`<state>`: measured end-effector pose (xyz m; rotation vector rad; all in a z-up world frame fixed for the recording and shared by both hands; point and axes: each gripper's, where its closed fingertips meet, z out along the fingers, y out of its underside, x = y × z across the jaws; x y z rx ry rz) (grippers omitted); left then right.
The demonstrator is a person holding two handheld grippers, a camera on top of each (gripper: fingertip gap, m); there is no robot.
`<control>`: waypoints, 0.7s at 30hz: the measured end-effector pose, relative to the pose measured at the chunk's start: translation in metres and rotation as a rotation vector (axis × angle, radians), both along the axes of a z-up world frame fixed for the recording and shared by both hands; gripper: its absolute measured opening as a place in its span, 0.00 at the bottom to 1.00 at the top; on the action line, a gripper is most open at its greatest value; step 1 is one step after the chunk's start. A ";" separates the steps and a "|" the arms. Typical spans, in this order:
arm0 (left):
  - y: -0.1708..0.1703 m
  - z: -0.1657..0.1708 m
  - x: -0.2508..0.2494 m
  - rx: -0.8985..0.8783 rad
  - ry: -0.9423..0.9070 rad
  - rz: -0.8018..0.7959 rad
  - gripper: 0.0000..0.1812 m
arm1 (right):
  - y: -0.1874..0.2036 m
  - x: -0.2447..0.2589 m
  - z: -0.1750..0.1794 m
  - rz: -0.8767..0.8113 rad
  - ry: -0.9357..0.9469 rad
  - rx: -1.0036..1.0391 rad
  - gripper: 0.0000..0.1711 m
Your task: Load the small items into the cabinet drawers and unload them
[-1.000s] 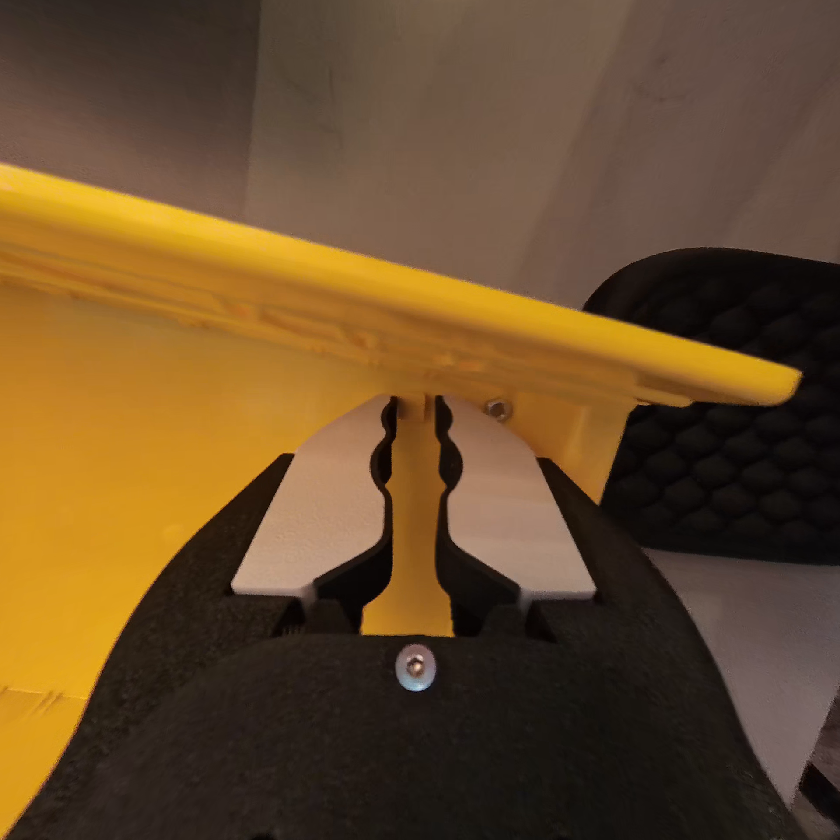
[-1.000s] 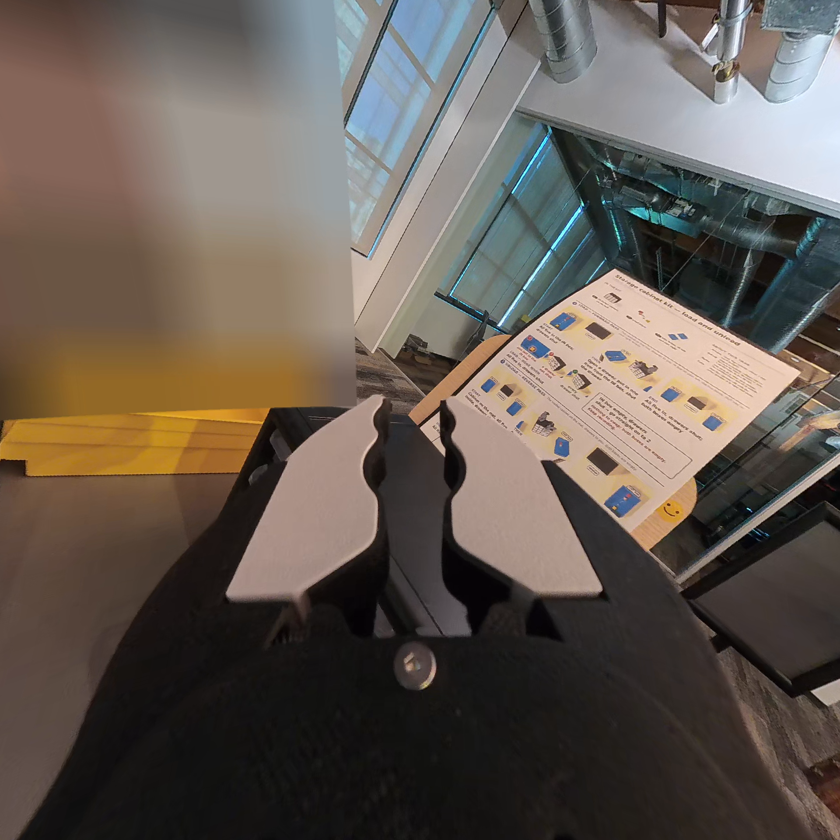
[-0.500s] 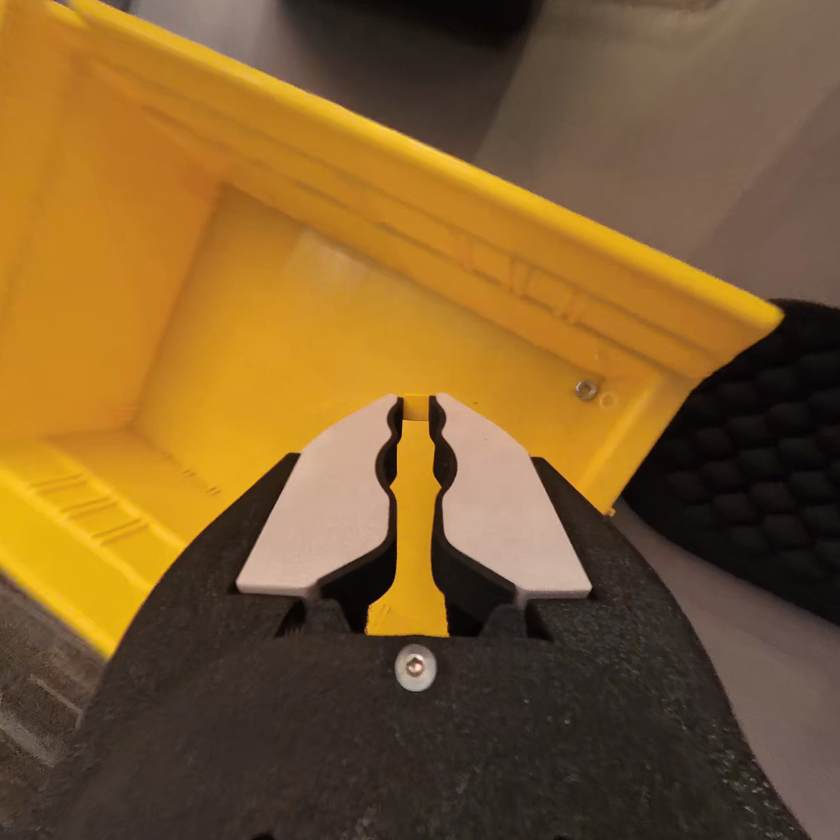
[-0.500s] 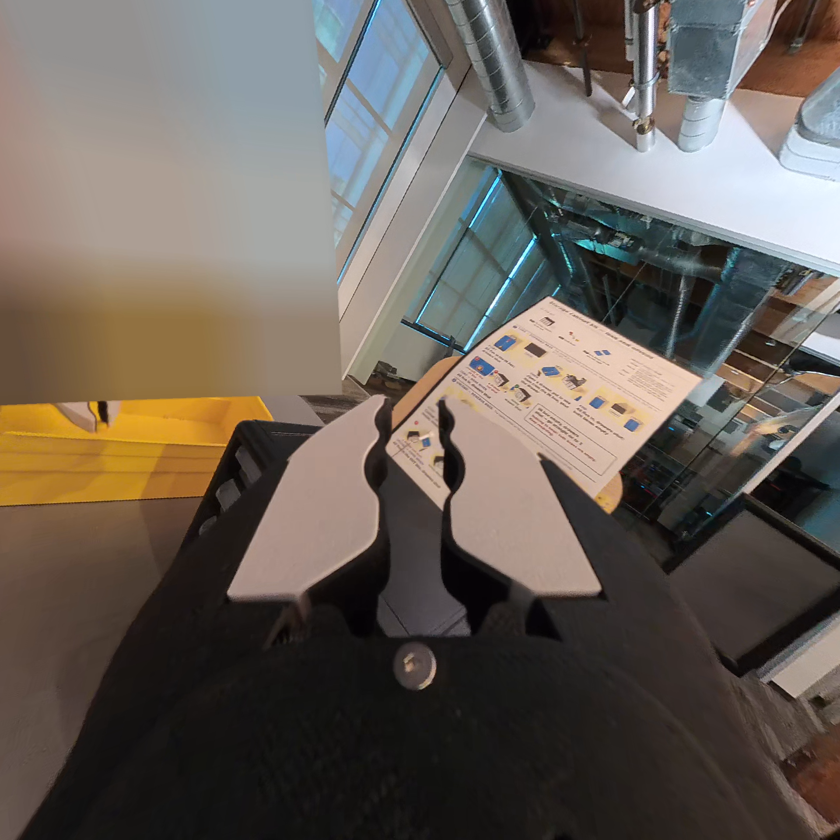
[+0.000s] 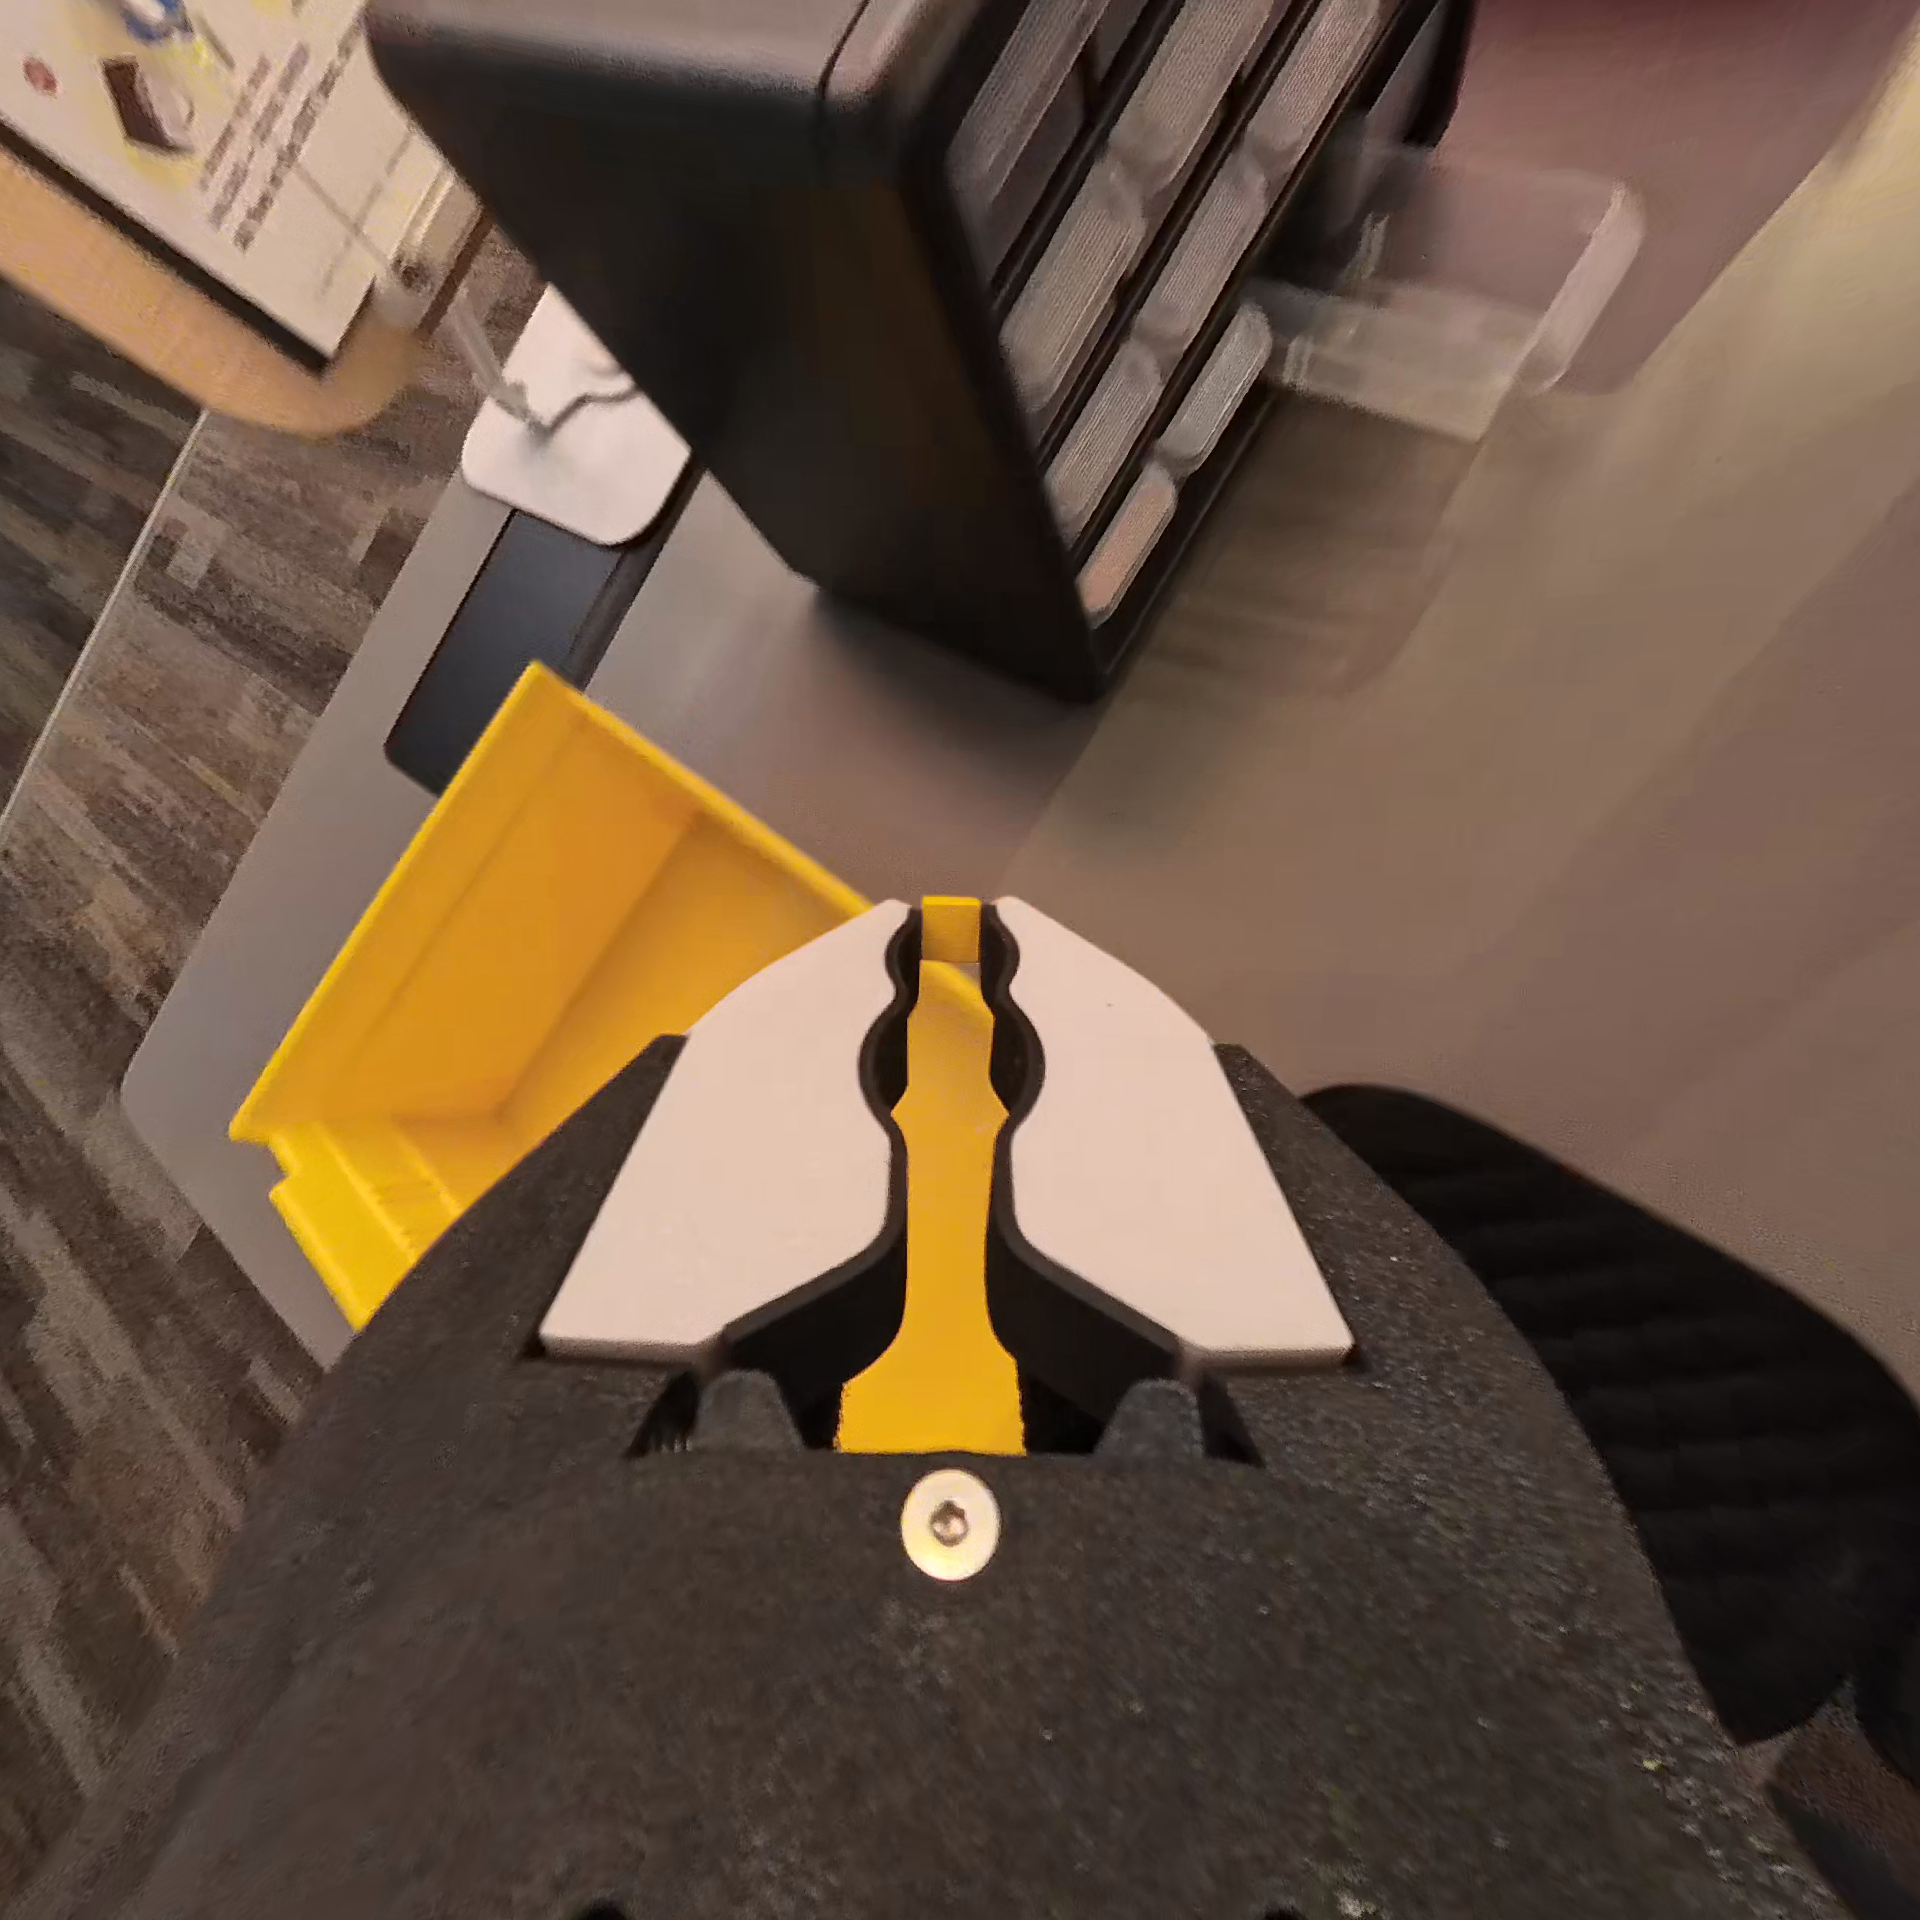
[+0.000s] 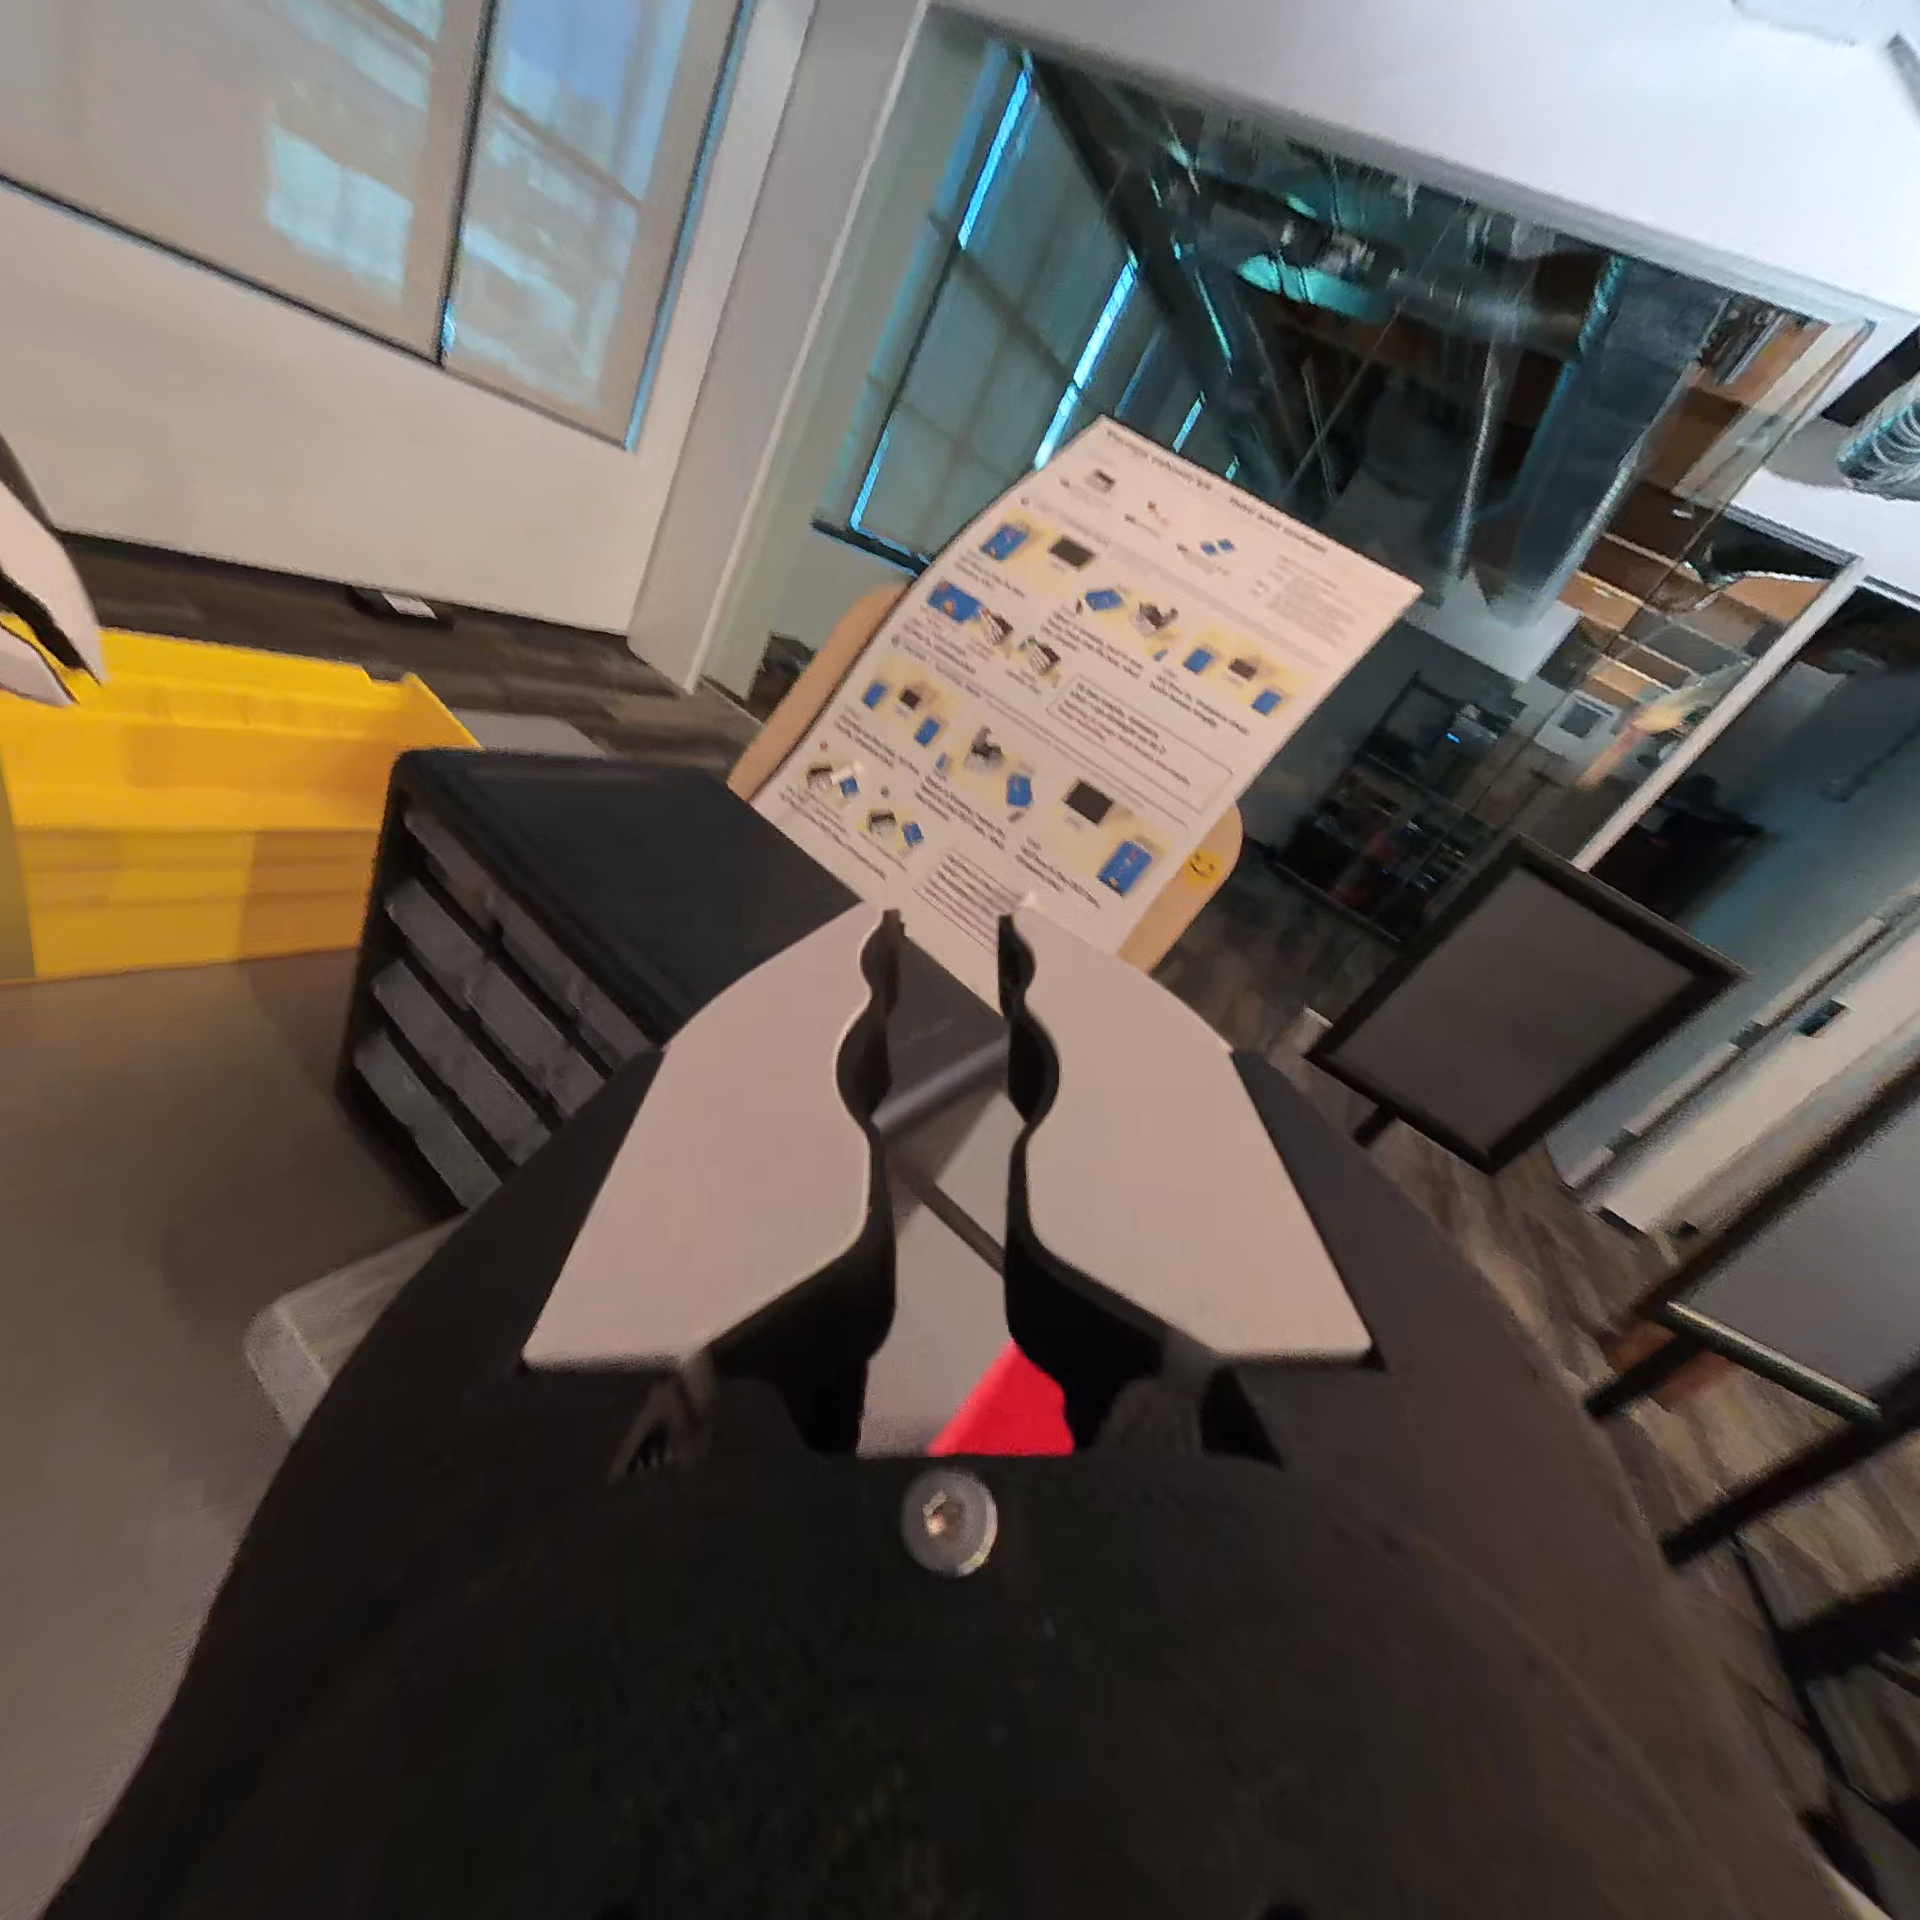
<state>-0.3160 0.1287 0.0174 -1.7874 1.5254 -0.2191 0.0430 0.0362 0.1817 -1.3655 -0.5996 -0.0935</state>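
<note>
The left gripper (image 5: 954, 925) pinches the wall of the yellow bin (image 5: 499, 997) tight, the right gripper (image 6: 943, 940) is a little open and holds nothing, and farther back the black drawer cabinet (image 6: 540, 935) stands on the grey table (image 5: 1299, 790) near the bin.

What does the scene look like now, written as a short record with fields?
left gripper: shut on the wall of the yellow bin
right gripper: open, holds nothing
cabinet: black, on the table, drawers shut
clear tub: in front of cabinet, blurred
poster: behind cabinet
red item: below right gripper, partly hidden
</note>
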 end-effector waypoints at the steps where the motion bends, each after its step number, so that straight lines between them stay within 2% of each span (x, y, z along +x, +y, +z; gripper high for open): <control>1: -0.005 0.003 0.010 -0.001 -0.008 -0.009 0.06 | -0.001 0.006 -0.003 -0.026 -0.017 -0.009 0.11; 5: -0.023 0.011 0.051 0.005 -0.022 -0.058 0.06 | -0.003 0.023 -0.010 -0.065 -0.035 -0.031 0.11; 10: -0.044 0.011 0.106 -0.017 -0.034 -0.136 0.06 | -0.008 0.031 -0.011 -0.024 0.016 -0.028 0.10; 16: -0.062 -0.004 0.160 -0.046 0.001 -0.214 0.06 | -0.014 0.027 -0.007 0.057 0.051 -0.002 0.10; 21: -0.066 -0.030 0.199 -0.079 0.102 -0.270 0.06 | -0.022 0.019 -0.008 0.151 0.055 0.014 0.10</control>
